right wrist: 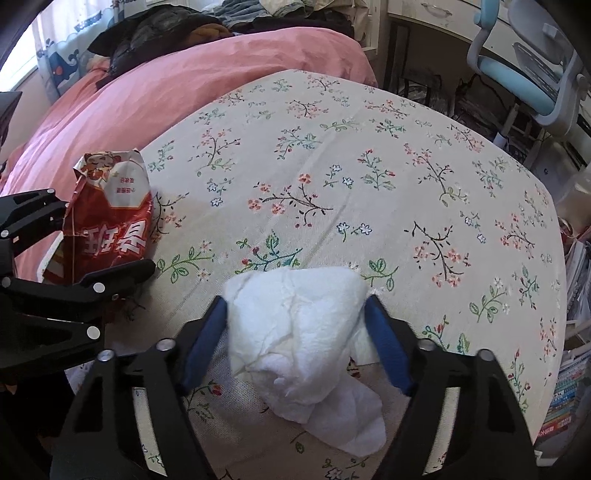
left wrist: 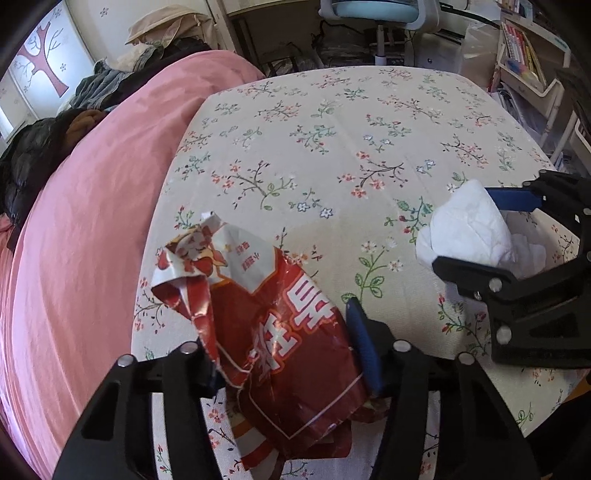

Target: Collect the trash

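A crumpled red and white snack bag (left wrist: 280, 332) sits between the fingers of my left gripper (left wrist: 284, 354), which is shut on it at the table's near left; it also shows in the right wrist view (right wrist: 110, 221). A crumpled white tissue (right wrist: 303, 332) sits between the blue pads of my right gripper (right wrist: 295, 332), which is shut on it at the near middle of the table. In the left wrist view the tissue (left wrist: 472, 229) and the right gripper (left wrist: 476, 229) are at the right.
The table has a floral cloth (left wrist: 332, 147). A pink bed cover (left wrist: 81, 221) lies along the left, with dark clothes (right wrist: 166, 33) heaped on it. A blue desk chair (right wrist: 524, 81) and a bookshelf (left wrist: 524, 55) stand beyond the far and right edges.
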Action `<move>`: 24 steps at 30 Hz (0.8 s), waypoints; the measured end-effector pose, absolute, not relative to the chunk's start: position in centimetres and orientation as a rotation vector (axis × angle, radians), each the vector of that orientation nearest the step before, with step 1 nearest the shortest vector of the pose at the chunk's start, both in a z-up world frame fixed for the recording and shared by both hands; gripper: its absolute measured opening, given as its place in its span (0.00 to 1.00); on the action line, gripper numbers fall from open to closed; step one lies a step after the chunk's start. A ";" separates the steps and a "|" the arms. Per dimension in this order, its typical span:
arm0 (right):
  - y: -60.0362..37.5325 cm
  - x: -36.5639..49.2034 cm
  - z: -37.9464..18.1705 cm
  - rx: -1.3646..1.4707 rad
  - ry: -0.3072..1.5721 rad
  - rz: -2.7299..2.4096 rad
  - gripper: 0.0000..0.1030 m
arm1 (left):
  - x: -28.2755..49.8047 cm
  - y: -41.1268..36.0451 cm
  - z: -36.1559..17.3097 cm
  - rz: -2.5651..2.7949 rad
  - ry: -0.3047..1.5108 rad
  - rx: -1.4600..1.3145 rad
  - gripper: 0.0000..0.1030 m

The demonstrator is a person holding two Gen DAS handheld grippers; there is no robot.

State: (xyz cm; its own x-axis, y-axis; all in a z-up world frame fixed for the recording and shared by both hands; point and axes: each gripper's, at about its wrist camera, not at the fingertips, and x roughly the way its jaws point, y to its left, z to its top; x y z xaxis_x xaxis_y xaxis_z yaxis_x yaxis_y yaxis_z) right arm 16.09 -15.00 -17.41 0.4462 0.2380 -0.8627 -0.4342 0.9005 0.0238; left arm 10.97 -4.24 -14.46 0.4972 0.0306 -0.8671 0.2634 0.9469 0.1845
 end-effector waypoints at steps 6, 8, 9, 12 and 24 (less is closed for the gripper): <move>-15.3 16.1 -17.1 -0.201 1.025 0.425 0.35 | 11.0 -4.0 -13.8 -0.146 1.016 0.292 0.41; -15.6 16.1 -17.0 -0.189 1.024 0.423 0.28 | 11.2 -3.7 -13.5 -0.139 1.006 0.272 0.39; -15.8 16.1 -17.0 -0.182 1.027 0.424 0.28 | 11.2 -3.6 -13.4 -0.136 1.004 0.266 0.39; -15.6 16.1 -17.0 -0.193 1.029 0.422 0.28 | 11.3 -3.5 -13.5 -0.136 1.009 0.264 0.39; -15.9 15.7 -15.3 -0.158 0.972 0.435 0.16 | 11.3 -2.7 -12.5 -0.131 0.986 0.195 0.37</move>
State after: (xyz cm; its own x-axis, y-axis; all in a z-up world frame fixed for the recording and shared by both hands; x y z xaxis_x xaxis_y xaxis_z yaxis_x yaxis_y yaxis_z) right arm 15.71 -15.93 -15.34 0.4854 0.2858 -0.8263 -0.4251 0.9030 0.0626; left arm 11.33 -2.74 -12.51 0.5463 -0.0212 -0.8373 0.1978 0.9747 0.1043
